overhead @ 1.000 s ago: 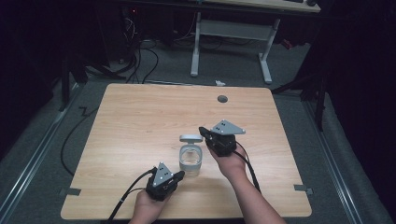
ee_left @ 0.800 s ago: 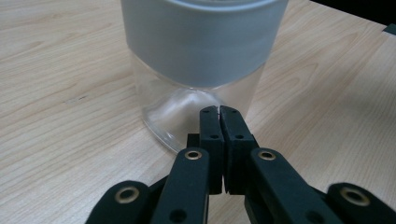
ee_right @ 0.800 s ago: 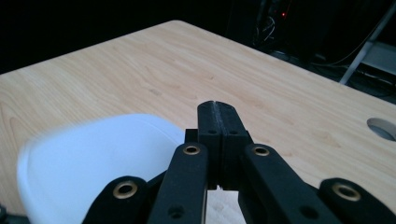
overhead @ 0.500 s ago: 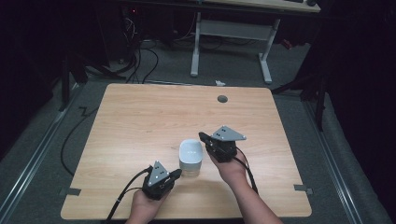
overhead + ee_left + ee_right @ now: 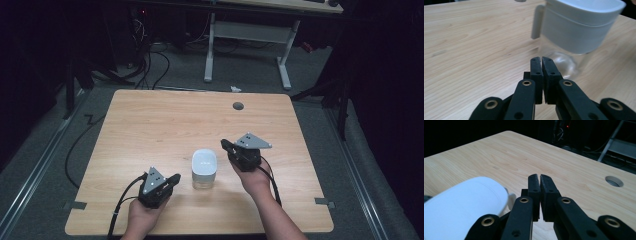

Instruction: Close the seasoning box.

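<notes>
A clear glass jar with a white lid (image 5: 204,168) stands on the wooden table (image 5: 150,130), near its front middle. In the left gripper view the jar (image 5: 576,32) rises just beyond the jaws, with a white tab hanging from the lid. My left gripper (image 5: 172,179) is to the jar's left, shut on nothing (image 5: 541,59). My right gripper (image 5: 224,143) sits just right of the jar, level with its lid, also shut and holding nothing (image 5: 540,177). The white lid (image 5: 461,207) lies low at the left in the right gripper view.
A round cable hole (image 5: 238,106) is set in the table near its far edge, also seen as a hole (image 5: 614,181) in the right gripper view. Beyond the table stand a white desk frame (image 5: 247,35) and floor cables (image 5: 150,60).
The white lid, held above the jar a second ago, now sits on the jar. My right gripper has drawn back to the right, and the left hand shifted slightly.
</notes>
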{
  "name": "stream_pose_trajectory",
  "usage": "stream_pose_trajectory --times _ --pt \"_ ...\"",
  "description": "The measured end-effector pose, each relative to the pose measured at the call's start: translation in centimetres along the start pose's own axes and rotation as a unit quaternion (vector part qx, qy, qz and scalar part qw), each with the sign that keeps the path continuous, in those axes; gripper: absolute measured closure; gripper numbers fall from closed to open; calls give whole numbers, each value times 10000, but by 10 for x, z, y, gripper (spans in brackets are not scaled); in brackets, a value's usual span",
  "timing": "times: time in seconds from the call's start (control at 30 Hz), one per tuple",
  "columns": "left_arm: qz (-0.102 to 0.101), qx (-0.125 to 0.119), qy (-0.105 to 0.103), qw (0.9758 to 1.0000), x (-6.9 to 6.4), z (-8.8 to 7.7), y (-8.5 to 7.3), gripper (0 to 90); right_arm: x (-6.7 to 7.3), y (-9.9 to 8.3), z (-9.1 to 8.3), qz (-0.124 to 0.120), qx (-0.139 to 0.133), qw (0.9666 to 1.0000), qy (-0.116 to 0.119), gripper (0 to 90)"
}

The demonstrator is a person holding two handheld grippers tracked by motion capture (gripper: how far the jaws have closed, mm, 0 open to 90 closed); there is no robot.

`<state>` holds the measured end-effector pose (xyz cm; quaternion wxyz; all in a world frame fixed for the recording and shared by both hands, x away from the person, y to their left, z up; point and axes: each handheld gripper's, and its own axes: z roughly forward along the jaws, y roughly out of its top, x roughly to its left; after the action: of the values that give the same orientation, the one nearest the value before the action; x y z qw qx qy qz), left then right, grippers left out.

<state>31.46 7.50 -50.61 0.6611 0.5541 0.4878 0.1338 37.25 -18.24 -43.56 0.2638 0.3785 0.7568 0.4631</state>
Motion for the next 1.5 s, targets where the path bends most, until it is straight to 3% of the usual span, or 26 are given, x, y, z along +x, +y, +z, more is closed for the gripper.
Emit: stream_pose_trajectory --times 0.33,0.5,0.6,0.63,0.73,0.83,0.93,0.97,1.0,1.03,1.07,1.1,1.13,1.17,1.5 --pt "-62 -237 394 9989 29 -10 21 859 -30 -21 -24 226 25 9992 -331 851" --pt "4 -361 642 9973 44 -19 31 838 -51 -41 -48 425 -16 9973 -607 840" --pt "46 -362 766 9964 51 -22 33 829 -57 -50 -57 516 -37 9964 -675 836" --pt "6 -375 833 9958 55 -25 34 827 -64 -61 -65 608 -46 9953 -751 834" --pt "-51 -390 961 9946 62 -29 36 820 -70 -70 -73 729 -49 9941 -797 831" --pt "-52 -293 1103 9935 69 -33 32 797 -77 -82 -82 874 -61 9925 -856 814" --pt "-24 -101 1243 9922 76 -36 23 750 -79 -96 -85 940 31 9914 -906 777" --pt "99 108 1338 9909 78 -38 14 692 -75 -107 -85 934 127 9908 -969 725" --pt "99 108 1338 9909 78 -38 14 673 -75 -107 -85 934 127 9908 -969 725" --pt "195 196 1448 9891 78 -39 7 673 -72 -117 -86 957 158 9895 -1075 710" --pt "169 240 1472 9887 78 -40 5 656 -69 -134 -88 1191 173 9867 -1093 709" --pt "162 248 1450 9890 75 -40 5 638 -67 -140 -88 1304 275 9864 -960 675" --pt "241 226 1439 9890 73 -39 5 616 -62 -139 -91 915 427 9890 -1080 665" --pt "308 252 1465 9884 73 -38 4 610 -61 -138 -92 798 428 9893 -1147 662" --pt "314 374 1426 9886 74 -37 1 612 -60 -137 -86 903 483 9887 -1093 662"
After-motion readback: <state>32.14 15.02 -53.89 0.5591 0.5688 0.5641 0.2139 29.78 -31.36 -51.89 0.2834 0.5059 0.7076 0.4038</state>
